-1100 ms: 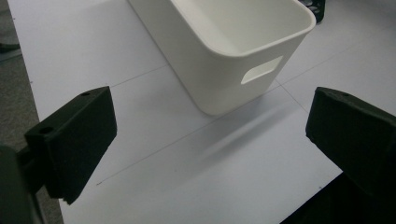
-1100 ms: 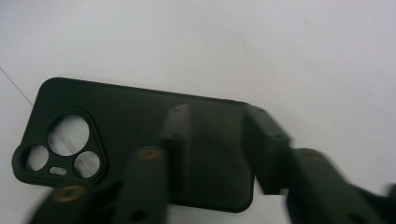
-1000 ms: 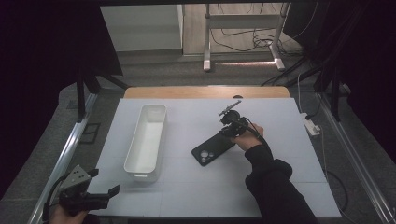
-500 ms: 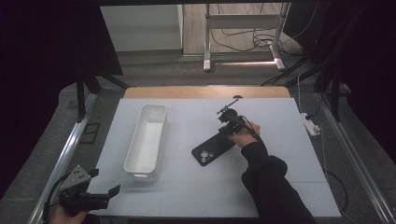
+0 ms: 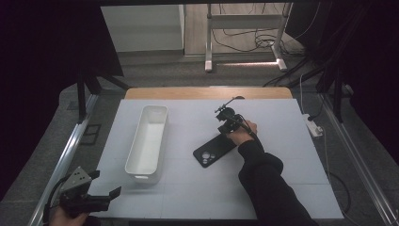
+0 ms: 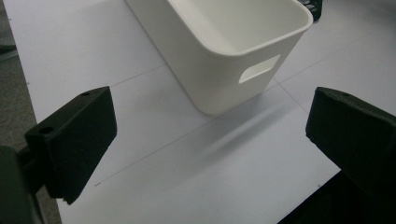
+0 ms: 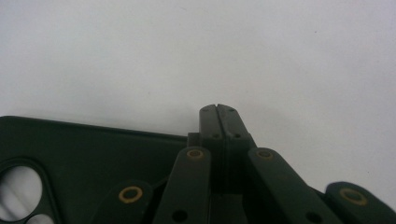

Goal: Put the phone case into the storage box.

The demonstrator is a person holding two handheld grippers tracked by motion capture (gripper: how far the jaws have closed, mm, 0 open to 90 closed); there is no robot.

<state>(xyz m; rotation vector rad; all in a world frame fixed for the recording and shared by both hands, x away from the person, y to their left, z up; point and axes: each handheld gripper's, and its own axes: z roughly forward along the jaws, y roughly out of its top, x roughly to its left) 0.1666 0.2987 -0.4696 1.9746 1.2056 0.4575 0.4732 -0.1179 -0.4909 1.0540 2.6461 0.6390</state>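
The black phone case [image 5: 214,151] lies flat on the white counter [image 5: 282,188], right of the middle, its camera cut-outs toward my near side. In my right gripper view the case [image 7: 84,154] fills the lower left, one round cut-out at the edge, and the right hand-held gripper [image 7: 218,114] has its jaws pressed together, tips meeting in a thin seam just past the case's rim (whether they touch the case I cannot tell). The high view shows what that close shot cannot: the right hand-held gripper [image 5: 227,123] sits at the far end of the case, with my hand [image 5: 241,133] behind it. To the left, well apart, stands the long white bin [image 5: 148,141]. My left gripper view looks at the bin's near end [image 6: 224,51] with its handle slot, between widely spread jaws holding nothing. From above, the left hand-held gripper [image 5: 110,188] hovers at the counter's near left corner.
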